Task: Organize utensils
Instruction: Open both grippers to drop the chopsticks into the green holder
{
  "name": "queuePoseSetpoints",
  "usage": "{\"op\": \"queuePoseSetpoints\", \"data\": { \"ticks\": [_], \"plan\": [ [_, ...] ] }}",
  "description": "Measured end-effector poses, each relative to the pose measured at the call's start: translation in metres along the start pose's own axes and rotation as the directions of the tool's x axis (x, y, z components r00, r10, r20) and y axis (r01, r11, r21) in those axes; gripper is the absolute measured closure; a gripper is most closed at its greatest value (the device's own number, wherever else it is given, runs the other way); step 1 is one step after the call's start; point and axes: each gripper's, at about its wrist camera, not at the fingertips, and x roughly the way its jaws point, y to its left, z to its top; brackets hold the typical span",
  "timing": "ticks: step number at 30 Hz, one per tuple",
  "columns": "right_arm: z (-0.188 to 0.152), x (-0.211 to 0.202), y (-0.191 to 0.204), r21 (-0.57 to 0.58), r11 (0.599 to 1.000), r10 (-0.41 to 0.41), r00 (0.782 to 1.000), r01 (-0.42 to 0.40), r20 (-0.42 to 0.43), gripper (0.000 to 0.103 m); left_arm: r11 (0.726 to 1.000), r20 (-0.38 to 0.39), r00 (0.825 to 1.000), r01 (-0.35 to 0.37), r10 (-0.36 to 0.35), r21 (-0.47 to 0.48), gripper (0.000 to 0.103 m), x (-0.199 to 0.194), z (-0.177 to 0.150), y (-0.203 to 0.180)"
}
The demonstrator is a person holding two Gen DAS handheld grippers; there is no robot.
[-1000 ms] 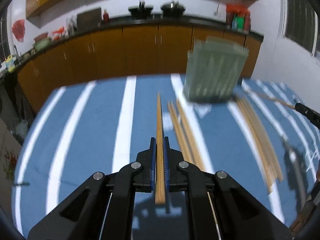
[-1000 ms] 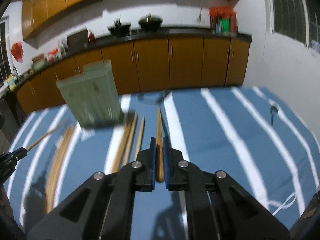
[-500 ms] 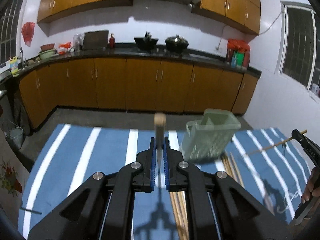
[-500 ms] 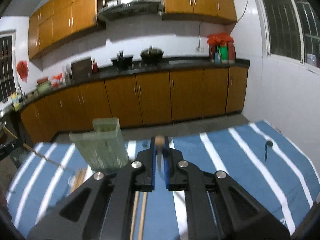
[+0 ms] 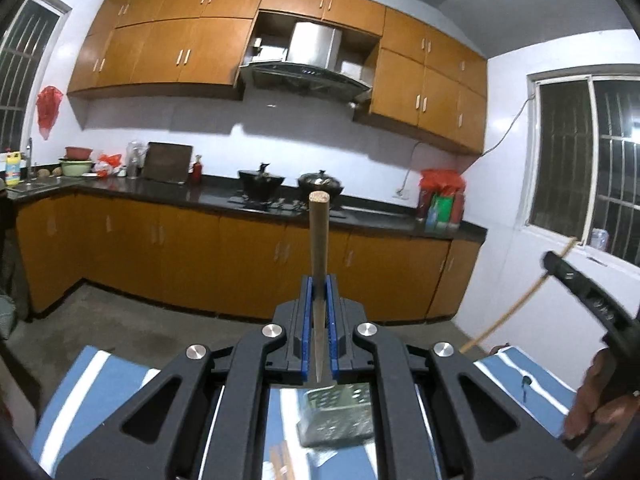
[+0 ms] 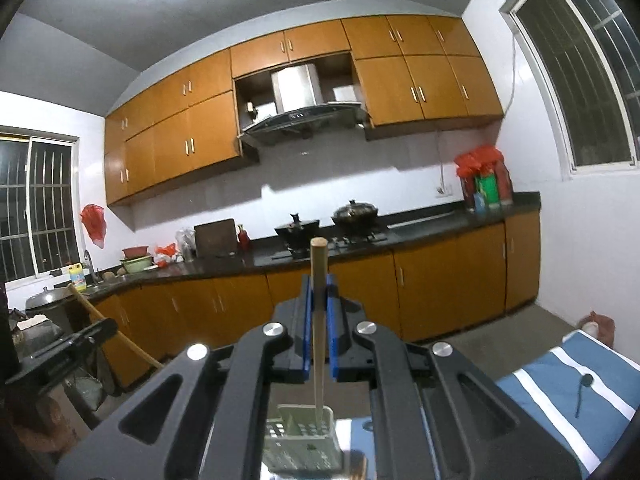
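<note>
orange cabinets (image 5: 168, 52) line the kitchen walls, with a steel range hood (image 5: 304, 68) above a dark counter (image 5: 168, 194) where two black pots (image 5: 261, 182) sit on the stove. nearer, a table under a blue cloth with white stripes (image 6: 560, 368) shows at the bottom edges of both views. the left gripper (image 5: 319, 308) is clamped tight on a wooden chopstick (image 5: 319, 236), its blue pads pressed against the stick, which pokes out forward with its blunt end toward the counter. the right gripper (image 6: 319, 308) is likewise closed on a second chopstick (image 6: 319, 280), held the same way. from the left view the right gripper shows at the far right edge, with a hand (image 5: 600, 400) on its handle and its stick slanting down out of it. from the right view the left gripper shows low at the left edge, its chopstick angled across it. the pale green perforated utensil holder (image 6: 300, 436) stands on the cloth below both grippers, glimpsed between their arms, and a few loose chopsticks (image 5: 282, 458) lie on the cloth just beside it. a small dark utensil (image 6: 582, 394) lies on the blue cloth well off to the right.
</note>
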Motion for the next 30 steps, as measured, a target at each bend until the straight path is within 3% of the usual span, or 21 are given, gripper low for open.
{"op": "queuePoseSetpoints", "data": {
  "ticks": [4, 10, 15, 16, 18, 20, 26, 30],
  "plan": [
    [-0.018, 0.025, 0.004, 0.000, 1.000, 0.007, 0.999, -0.007, -0.036, 0.095, 1.000, -0.037, 0.999, 0.023, -0.023, -0.004, 0.096, 0.023, -0.019, -0.007],
    [-0.060, 0.059, 0.001, -0.005, 1.000, -0.006, 0.985, 0.005, -0.174, 0.095, 0.999, -0.141, 0.989, 0.038, -0.040, -0.019, 0.096, 0.055, -0.052, -0.005],
    [-0.079, 0.062, 0.006, -0.007, 1.000, -0.005, 0.975, 0.003, -0.221, 0.092, 0.999, -0.200, 0.979, 0.039, -0.045, -0.030, 0.095, 0.062, -0.068, -0.002],
    [-0.079, 0.060, 0.007, -0.011, 1.000, -0.004, 0.975, 0.002, -0.221, 0.088, 0.999, -0.206, 0.977, 0.043, -0.049, -0.032, 0.093, 0.062, -0.068, -0.001],
    [-0.077, 0.053, 0.006, -0.012, 1.000, -0.004, 0.979, 0.001, -0.204, 0.076, 0.998, -0.205, 0.978, 0.043, -0.049, -0.034, 0.085, 0.059, -0.068, 0.000],
    [-0.072, 0.046, 0.004, -0.012, 1.000, -0.006, 0.982, 0.004, -0.187, 0.068, 0.999, -0.187, 0.981, 0.038, -0.044, -0.039, 0.064, 0.055, -0.064, 0.001],
    [-0.062, 0.011, -0.013, 0.004, 0.999, -0.051, 0.987, 0.052, -0.153, 0.059, 0.998, -0.120, 0.992, 0.027, -0.034, -0.060, 0.056, 0.030, -0.050, 0.008],
    [-0.084, -0.007, -0.035, -0.013, 0.991, -0.136, 0.968, 0.136, -0.209, 0.057, 0.996, -0.072, 0.997, -0.001, -0.005, -0.088, 0.051, -0.001, -0.050, 0.023]
  ]
}}
